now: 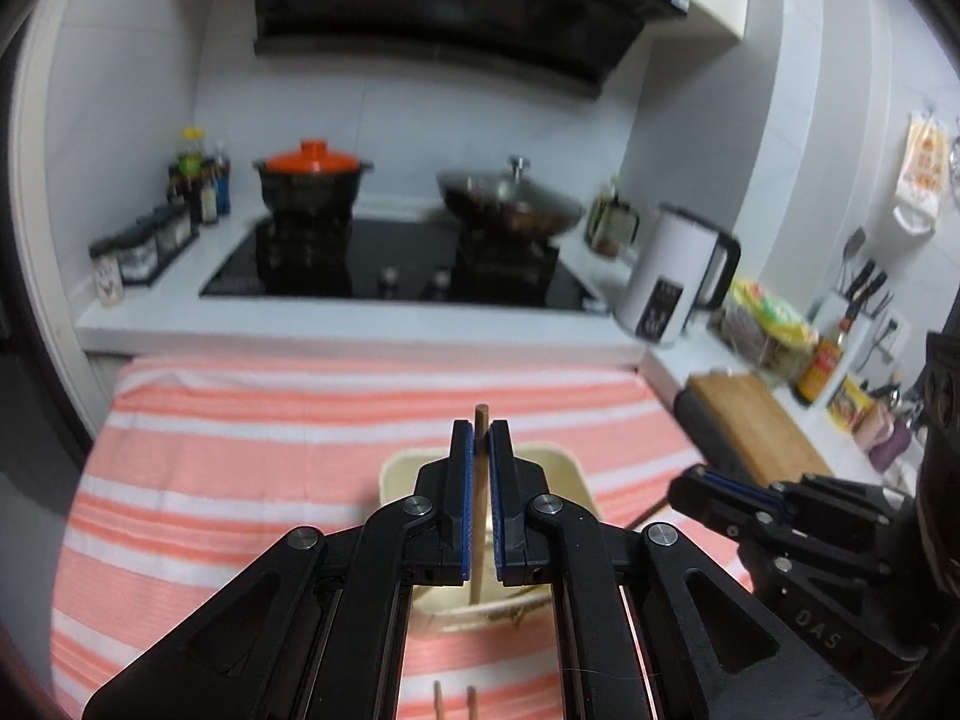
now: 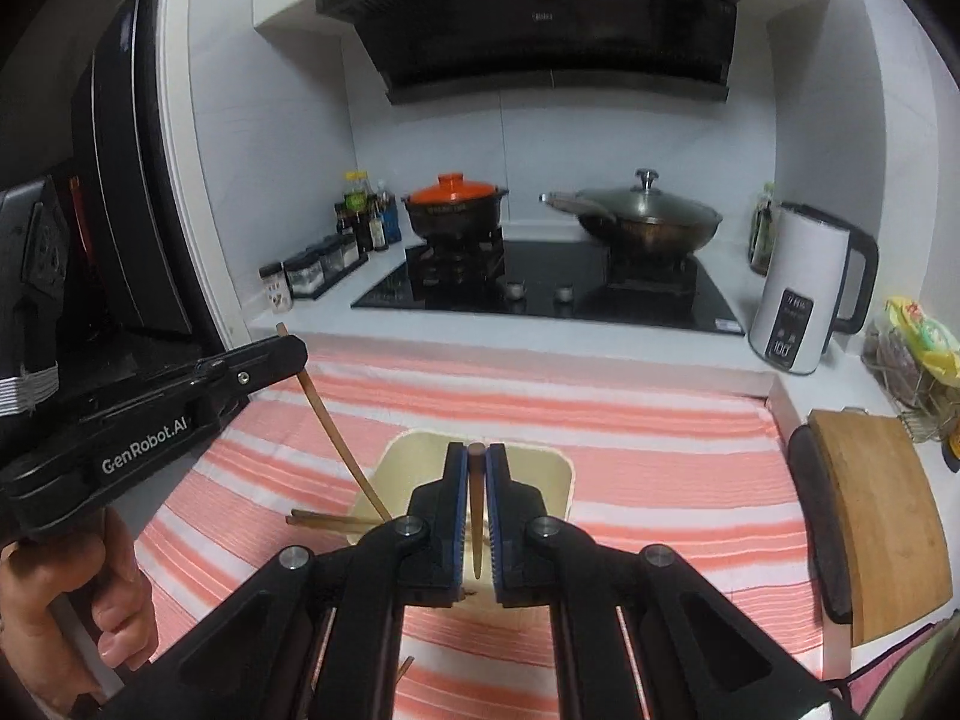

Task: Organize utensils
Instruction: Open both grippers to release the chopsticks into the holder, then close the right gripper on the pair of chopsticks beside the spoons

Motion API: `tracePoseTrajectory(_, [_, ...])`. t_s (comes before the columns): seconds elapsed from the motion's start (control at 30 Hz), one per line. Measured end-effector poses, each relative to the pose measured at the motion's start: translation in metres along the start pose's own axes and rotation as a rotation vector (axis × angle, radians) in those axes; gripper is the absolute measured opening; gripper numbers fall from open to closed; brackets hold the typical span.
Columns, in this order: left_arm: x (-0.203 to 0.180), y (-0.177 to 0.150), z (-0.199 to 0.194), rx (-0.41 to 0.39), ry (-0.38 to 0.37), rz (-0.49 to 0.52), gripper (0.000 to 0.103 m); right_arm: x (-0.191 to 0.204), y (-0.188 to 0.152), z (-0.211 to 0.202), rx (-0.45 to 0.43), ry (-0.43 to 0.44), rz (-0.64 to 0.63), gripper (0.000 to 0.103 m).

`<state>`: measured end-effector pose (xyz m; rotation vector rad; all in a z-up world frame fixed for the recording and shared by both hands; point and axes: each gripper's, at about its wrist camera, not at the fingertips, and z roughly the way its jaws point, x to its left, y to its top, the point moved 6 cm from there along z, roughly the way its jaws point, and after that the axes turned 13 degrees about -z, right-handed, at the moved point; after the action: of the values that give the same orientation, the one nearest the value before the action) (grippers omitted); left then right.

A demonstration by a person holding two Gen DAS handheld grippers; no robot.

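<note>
Striped cloth [image 2: 630, 450] bears cream container [image 2: 558, 474], chopsticks [image 2: 318, 519].

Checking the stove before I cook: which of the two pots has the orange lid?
The left pot, a dark casserole on the left burner, has it. The right pot is a wide wok under a metal lid with a knob.

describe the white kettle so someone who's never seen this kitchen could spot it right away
Start at the black cooktop against the back wall and move right past the lidded wok. On the white counter stands the kettle: tall and white with a black handle and a dark front panel, unlike the low dark pots beside it.
</note>
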<state>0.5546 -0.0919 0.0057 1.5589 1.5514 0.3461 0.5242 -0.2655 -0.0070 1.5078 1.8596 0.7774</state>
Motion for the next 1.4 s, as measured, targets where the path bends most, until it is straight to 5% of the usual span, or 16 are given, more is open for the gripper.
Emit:
tracePoseTrajectory(0.13, [0.004, -0.016, 0.017, 0.092, 0.016, -0.004, 0.004, -0.001, -0.009, 0.021, 0.077, 0.029, 0.025, 0.007])
tracePoseTrajectory(0.23, [0.009, -0.024, 0.017, 0.132, 0.007, -0.02, 0.026, -0.002, -0.013, 0.026, 0.09, 0.051, 0.052, 0.009])
tracePoseTrajectory(0.27, [0.011, -0.026, 0.013, 0.137, 0.004, -0.029, 0.034, -0.002, -0.012, 0.024, 0.082, 0.056, 0.055, 0.014])
tracePoseTrajectory(0.37, [0.021, -0.033, -0.005, 0.143, 0.0, -0.045, 0.05, -0.002, -0.013, 0.008, 0.025, 0.062, 0.071, 0.05])
tracePoseTrajectory(0.5, [0.043, -0.061, -0.051, 0.142, 0.003, -0.037, 0.066, 0.005, -0.033, -0.028, -0.027, 0.038, 0.022, 0.056])
tracePoseTrajectory(0.63, [0.09, -0.129, -0.105, 0.151, 0.05, -0.039, 0.078, 0.016, -0.102, -0.061, -0.031, -0.032, -0.062, 0.065])
tracePoseTrajectory(0.77, [0.144, -0.222, -0.141, 0.22, 0.151, -0.095, 0.078, 0.032, -0.215, -0.067, 0.103, -0.1, -0.104, 0.065])
tracePoseTrajectory(0.83, [0.161, -0.26, -0.156, 0.24, 0.201, -0.128, 0.078, 0.043, -0.262, -0.069, 0.168, -0.092, -0.077, 0.065])
tracePoseTrajectory(0.93, [0.174, -0.291, -0.174, 0.234, 0.18, -0.216, 0.078, 0.066, -0.301, -0.071, 0.226, -0.051, -0.034, 0.065])
tracePoseTrajectory(1.2, [0.171, -0.293, -0.197, 0.16, 0.144, -0.241, 0.078, 0.145, -0.276, -0.047, 0.241, 0.153, 0.054, 0.065])
tracePoseTrajectory(1.4, [0.172, -0.301, -0.207, 0.147, 0.12, -0.247, 0.08, 0.183, -0.248, 0.002, 0.27, 0.133, 0.068, 0.064])
